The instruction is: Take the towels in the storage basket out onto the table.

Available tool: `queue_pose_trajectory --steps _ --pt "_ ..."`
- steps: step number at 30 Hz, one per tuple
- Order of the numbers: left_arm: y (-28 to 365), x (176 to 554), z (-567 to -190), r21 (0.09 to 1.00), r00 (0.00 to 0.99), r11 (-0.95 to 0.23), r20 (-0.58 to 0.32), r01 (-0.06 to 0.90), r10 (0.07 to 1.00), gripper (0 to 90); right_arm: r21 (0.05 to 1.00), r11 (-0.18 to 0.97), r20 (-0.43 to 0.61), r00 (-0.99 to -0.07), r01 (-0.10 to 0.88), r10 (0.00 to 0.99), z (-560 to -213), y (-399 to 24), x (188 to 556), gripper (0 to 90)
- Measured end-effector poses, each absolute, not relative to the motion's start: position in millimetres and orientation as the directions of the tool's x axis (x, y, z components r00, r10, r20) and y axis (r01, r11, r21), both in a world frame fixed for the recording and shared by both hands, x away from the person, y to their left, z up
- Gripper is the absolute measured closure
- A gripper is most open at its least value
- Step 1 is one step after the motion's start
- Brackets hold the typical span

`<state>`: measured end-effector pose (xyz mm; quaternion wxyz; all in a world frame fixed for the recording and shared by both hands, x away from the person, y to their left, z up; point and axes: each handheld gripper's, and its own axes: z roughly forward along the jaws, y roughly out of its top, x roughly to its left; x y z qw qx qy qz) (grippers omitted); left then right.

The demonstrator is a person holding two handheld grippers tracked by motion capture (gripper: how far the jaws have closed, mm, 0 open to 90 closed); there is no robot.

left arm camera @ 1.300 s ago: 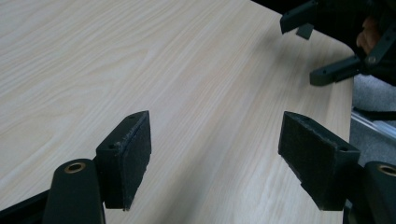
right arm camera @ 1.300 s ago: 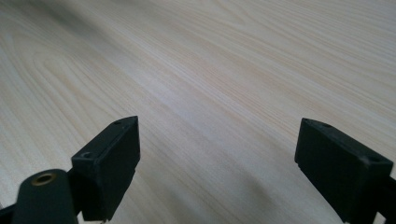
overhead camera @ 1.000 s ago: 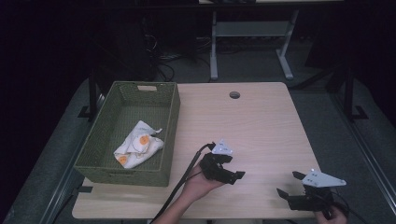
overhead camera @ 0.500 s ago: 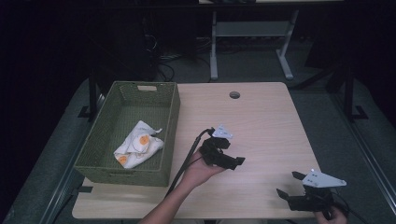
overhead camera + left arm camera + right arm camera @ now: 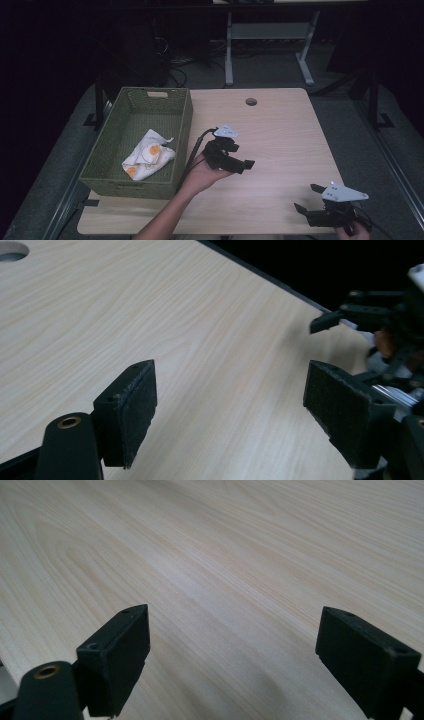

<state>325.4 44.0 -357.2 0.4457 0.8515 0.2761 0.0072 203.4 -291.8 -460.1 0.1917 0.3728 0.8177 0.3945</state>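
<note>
Green basket beside left gripper, holding cloth.

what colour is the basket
Green, woven basket; shows best in the high view.

One table, one green basket with one cloth at frame left, two grippers: left, right

A pale wood surface with a round hole is seen in a dim room. Grey floor, a white metal frame and cables lie beyond.
</note>
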Motion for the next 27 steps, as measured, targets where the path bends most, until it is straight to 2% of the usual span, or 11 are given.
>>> queue_pose_trajectory --steps 6,11,22,27 --pt "54.2 328.0 -341.0 0.757 0.872 -0.496 -0.196 0.425 0.448 21.3 0.792 0.408 -0.02 -0.648 0.454 0.761 -458.9 -292.6 203.0 13.8" --pt "75.6 339.0 -329.8 0.746 0.871 -0.477 -0.289 0.464 0.397 21.3 0.788 0.418 -0.025 -0.653 0.453 0.757 -459.6 -290.8 203.6 13.9" --pt "124.3 355.5 -317.4 0.731 0.836 -0.429 -0.367 0.531 0.408 23.4 0.788 0.411 -0.019 -0.65 0.458 0.76 -459.5 -291.6 203.2 13.9" --pt "134.3 356.7 -314.0 0.726 0.834 -0.437 -0.355 0.531 0.423 22.9 0.786 0.416 -0.022 -0.651 0.458 0.759 -459.5 -291.1 203.7 13.9"
